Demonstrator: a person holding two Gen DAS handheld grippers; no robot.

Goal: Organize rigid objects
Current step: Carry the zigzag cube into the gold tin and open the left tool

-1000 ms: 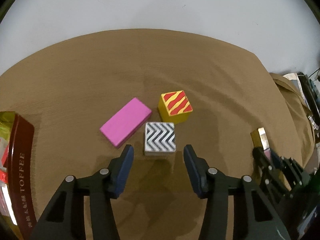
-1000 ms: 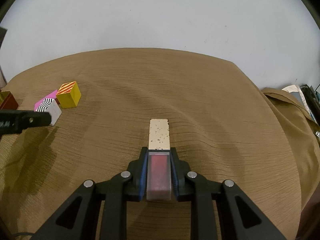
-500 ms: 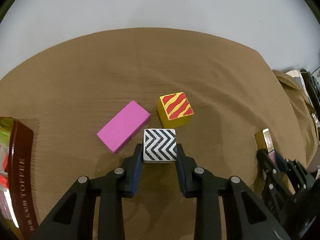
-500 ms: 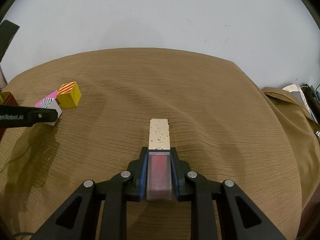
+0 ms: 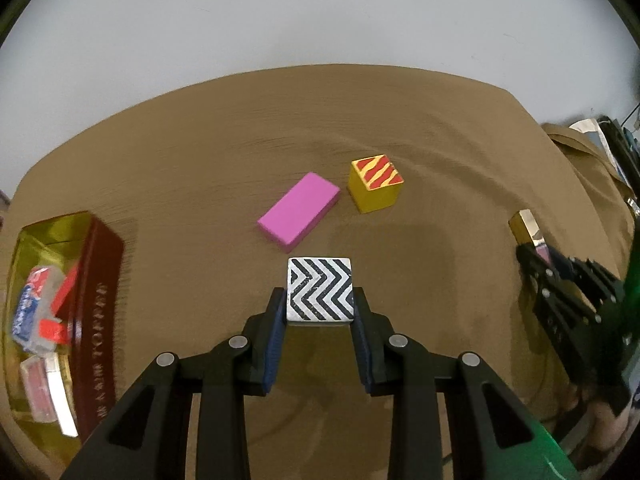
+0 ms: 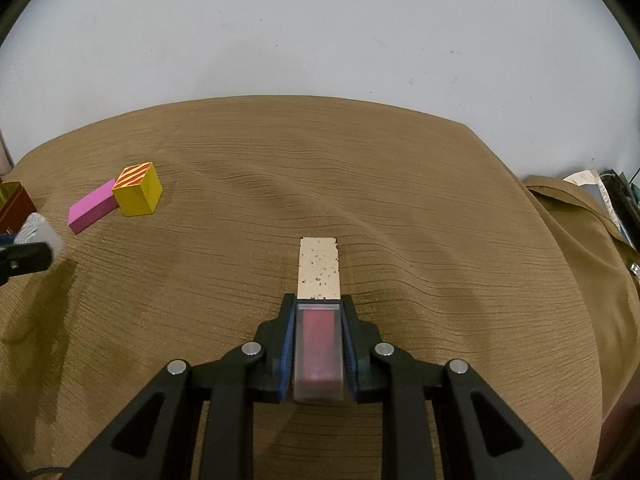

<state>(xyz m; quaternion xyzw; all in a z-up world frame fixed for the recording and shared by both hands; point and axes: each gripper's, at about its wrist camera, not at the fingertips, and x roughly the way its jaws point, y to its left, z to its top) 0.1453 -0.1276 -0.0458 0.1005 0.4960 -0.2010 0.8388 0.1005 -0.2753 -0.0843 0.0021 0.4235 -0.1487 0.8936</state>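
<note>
Brown cloth: a ribbed brown fabric covers the whole table, under both tongs.
Cubes, count two: a white cube with black chevrons and a yellow cube with red stripes on top.
Flat blocks, count one: a flat pink rectangular block.
Long boxes, count one: a slim clear-and-gold box with a pink-red insert.
Tins, count one: a dark red and gold toffee tin, open, with small packets inside.
Left tongs: the left gripper has its jaws narrowed onto the chevron cube, one blue pad on each side face; their closing was within the last second.
Right tongs: the right gripper is clamped narrow on the slim box, whose gold end sticks out ahead of the tips.
Pink block: ahead of the left tongs, slightly left, clear of the chevron cube.
Striped cube: ahead and right of the left tongs, just beside the pink block.
Tin: left of the left tongs.
Right tongs from the left: far right, holding the box.
</note>
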